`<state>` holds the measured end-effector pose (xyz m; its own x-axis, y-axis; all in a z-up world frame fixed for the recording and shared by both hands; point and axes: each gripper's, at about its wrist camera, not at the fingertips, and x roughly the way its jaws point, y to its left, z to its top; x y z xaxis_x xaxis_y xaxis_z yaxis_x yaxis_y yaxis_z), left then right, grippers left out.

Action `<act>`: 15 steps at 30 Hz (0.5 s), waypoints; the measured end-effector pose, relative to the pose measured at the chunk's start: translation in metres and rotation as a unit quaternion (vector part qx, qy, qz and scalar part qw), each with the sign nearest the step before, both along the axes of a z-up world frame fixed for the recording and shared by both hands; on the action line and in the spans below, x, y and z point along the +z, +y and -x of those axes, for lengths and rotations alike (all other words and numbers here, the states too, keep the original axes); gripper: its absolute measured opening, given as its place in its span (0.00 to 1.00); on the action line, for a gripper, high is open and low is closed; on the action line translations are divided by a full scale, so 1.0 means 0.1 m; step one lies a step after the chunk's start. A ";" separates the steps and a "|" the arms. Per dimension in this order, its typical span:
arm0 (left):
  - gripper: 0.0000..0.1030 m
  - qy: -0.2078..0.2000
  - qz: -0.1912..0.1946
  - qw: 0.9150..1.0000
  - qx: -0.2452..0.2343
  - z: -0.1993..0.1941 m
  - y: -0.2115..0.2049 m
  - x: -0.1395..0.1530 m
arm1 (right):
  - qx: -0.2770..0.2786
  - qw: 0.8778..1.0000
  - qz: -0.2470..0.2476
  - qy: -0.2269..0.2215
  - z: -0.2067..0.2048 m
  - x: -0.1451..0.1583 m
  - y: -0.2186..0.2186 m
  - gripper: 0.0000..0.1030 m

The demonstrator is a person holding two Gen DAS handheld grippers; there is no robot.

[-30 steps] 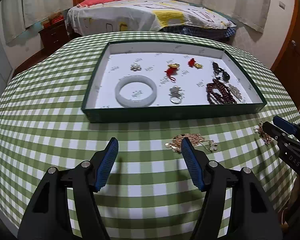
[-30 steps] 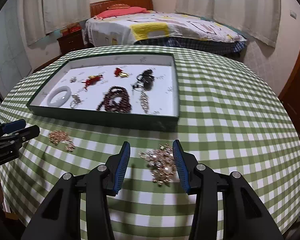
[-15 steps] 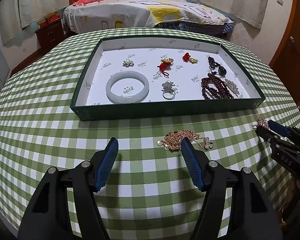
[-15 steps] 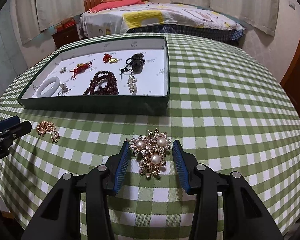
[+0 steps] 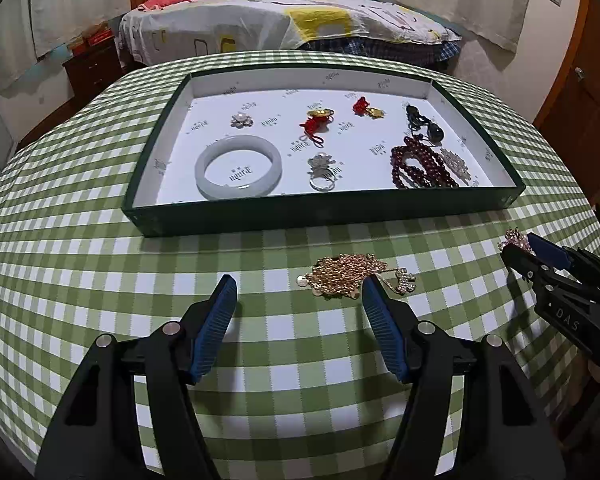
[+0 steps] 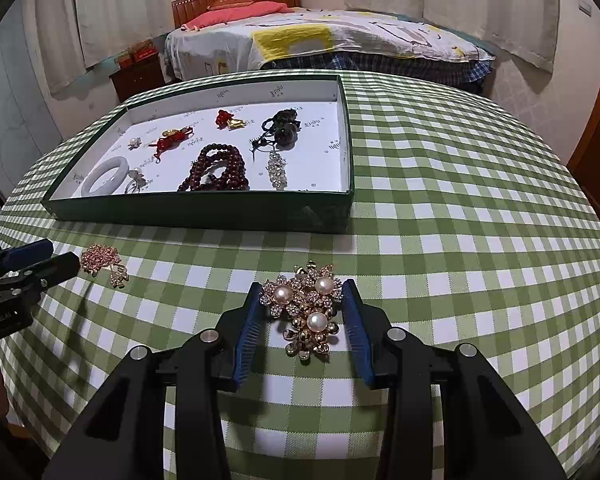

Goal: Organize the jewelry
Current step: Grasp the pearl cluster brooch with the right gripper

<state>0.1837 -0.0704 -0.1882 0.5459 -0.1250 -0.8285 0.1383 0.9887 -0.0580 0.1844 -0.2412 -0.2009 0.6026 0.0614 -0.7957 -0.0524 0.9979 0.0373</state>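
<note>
Holding most of the jewelry already, the green tray [image 6: 204,210] sits at twelve o'clock on the checked table [image 6: 460,240]; two pieces remain outside. The right gripper [image 6: 303,320] is closing its jaws around the pearl brooch [image 6: 306,312]. The left gripper [image 5: 298,312] hangs with jaws apart, gold chain [image 5: 346,274] at one o'clock

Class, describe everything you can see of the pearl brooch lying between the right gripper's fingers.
The pearl brooch is a gold-coloured cluster of small flowers set with sparkling stones and three round pearls. It lies flat on the green checked tablecloth, in front of the green tray and outside it. The right gripper straddles it, jaws closing; whether the blue pads touch its edges is unclear.
</note>
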 end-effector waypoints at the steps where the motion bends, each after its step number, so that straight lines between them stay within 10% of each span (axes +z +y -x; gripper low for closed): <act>1: 0.62 0.000 0.000 1.000 -0.002 0.00 -0.02 0.00 | 0.001 1.000 0.001 -0.001 0.00 0.00 0.00 0.39; 15: 0.60 0.011 0.012 1.000 -0.022 -0.11 -0.26 -0.07 | 0.006 1.000 -0.001 -0.002 0.03 0.00 -0.02 0.39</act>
<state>0.1943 -0.0963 -0.1947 0.5219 -0.1683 -0.8363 0.1798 0.9800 -0.0851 0.1814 -0.2435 -0.2010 0.6049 0.0696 -0.7933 -0.0644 0.9972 0.0384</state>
